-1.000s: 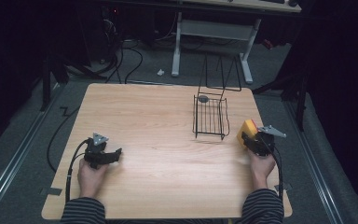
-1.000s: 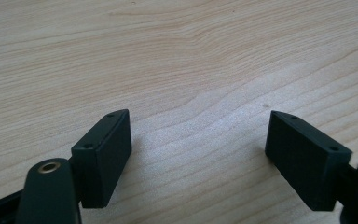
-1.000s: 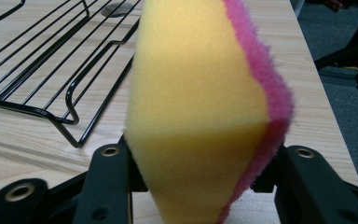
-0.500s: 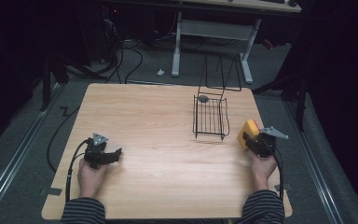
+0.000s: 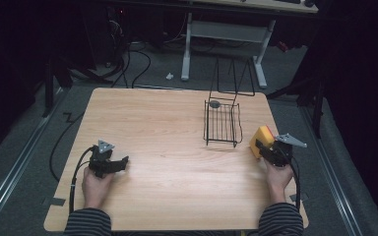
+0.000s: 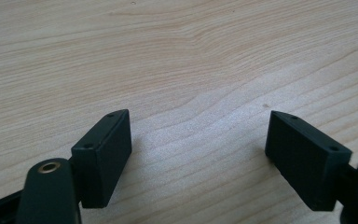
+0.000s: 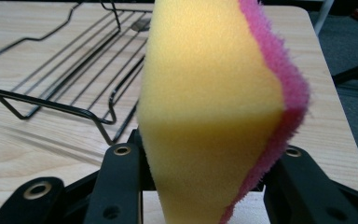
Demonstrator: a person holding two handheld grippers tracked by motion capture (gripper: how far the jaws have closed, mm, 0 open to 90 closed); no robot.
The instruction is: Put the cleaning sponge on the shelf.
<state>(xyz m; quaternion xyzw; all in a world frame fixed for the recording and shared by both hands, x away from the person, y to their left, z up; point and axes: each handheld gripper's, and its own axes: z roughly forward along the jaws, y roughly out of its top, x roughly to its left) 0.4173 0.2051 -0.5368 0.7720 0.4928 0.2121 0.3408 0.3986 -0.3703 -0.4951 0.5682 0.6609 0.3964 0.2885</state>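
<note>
A yellow sponge with a pink scouring side [image 7: 214, 107] stands squeezed between the jaws of my right gripper [image 5: 268, 150], which is shut on it near the table's right edge. In the high view the sponge [image 5: 262, 138] sits just right of a black wire basket [image 5: 222, 123]. From the right gripper view the basket [image 7: 70, 60] lies to the left, close by. My left gripper [image 5: 112, 163] rests low at the table's front left, jaws wide apart over bare wood [image 6: 196, 140], holding nothing.
A small grey round object [image 5: 215, 103] lies at the basket's far end. The basket's tall wire handle [image 5: 234, 78] rises past the table's far edge. Behind the wooden table [image 5: 167, 128] stand a desk frame and cables on the floor.
The right gripper with the sponge has shifted very slightly; the left gripper has stayed still.
</note>
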